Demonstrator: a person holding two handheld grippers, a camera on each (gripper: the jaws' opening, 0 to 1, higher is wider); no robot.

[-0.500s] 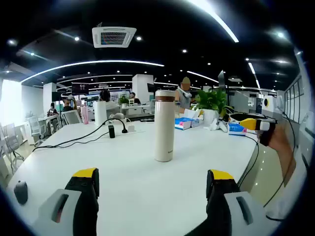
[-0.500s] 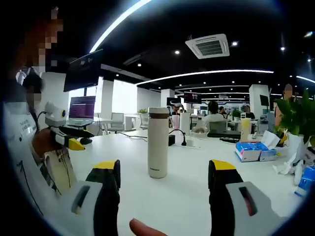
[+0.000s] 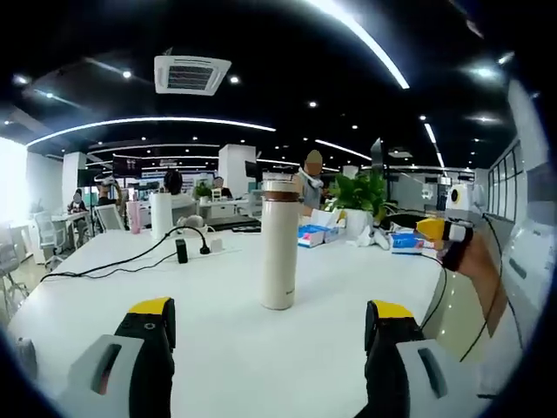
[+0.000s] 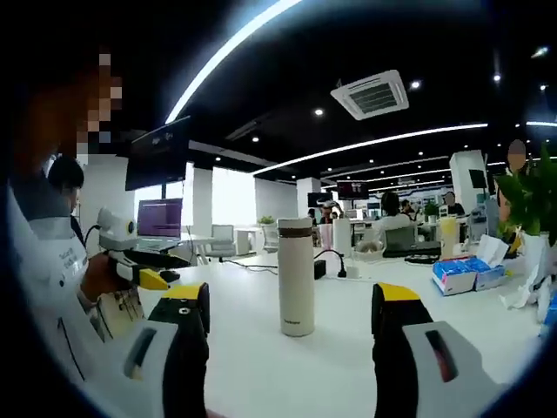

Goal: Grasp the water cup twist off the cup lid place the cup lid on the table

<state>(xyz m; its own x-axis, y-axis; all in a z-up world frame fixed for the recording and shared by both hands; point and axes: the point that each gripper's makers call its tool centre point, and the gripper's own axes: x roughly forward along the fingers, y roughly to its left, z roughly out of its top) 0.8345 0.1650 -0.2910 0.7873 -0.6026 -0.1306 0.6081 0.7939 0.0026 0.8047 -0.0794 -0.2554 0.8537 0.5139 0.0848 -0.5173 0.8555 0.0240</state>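
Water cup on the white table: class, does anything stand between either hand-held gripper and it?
Nothing visible does. The water cup stands upright on bare table ahead of the open left hand-held gripper; the open right hand-held gripper also faces it across bare tabletop.

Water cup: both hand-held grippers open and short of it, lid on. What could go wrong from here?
1. The water cup is tall, narrow and free-standing; a jaw nudging it off-centre may tip it.
2. Its lid is a short band at the top; the right hand-held gripper could close too low and grip the body.
3. The black cable lies nearby on the table; a toppled cup might roll into it.
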